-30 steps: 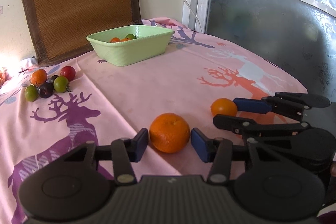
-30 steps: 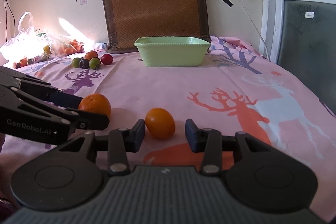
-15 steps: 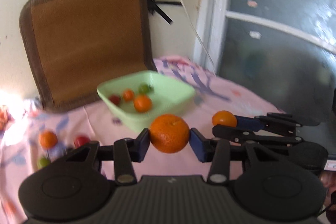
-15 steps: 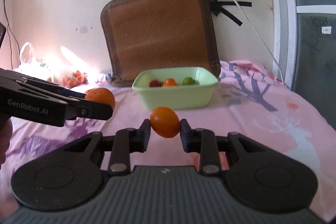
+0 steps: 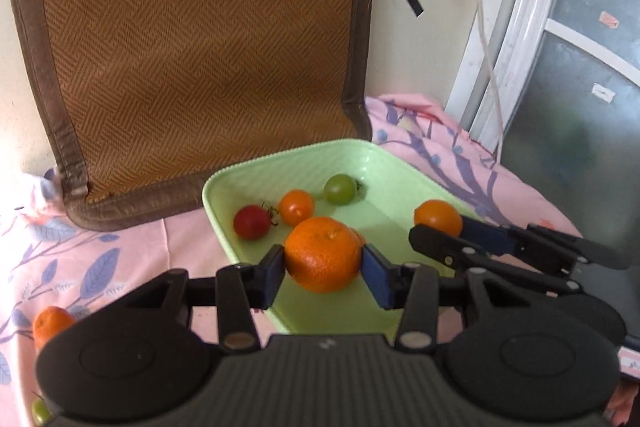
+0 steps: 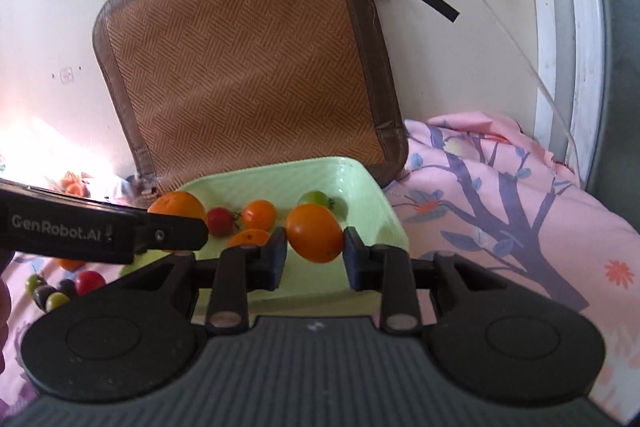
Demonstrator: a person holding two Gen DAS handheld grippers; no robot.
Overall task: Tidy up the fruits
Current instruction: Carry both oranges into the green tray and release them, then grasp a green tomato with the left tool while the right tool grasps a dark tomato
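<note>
The left tool point(image 5: 323, 269) is clamped on a mandarin point(image 5: 322, 253), held above the near end of the green dish point(image 5: 224, 183). The right tool point(image 6: 315, 255), beside it, grips an orange tomato point(image 6: 314, 233) over the same dish.

The left tool point(image 5: 323, 275) was matte black with blue pads point(image 5: 375, 281), silver rivets at its linkage pivots, two round discs and a ribbed grey housing at six o'clock. The right tool point(image 6: 315, 259) matched it, its pads darker. White "GenRobot.AI" lettering marked the left tool's side at nine o'clock.
</note>
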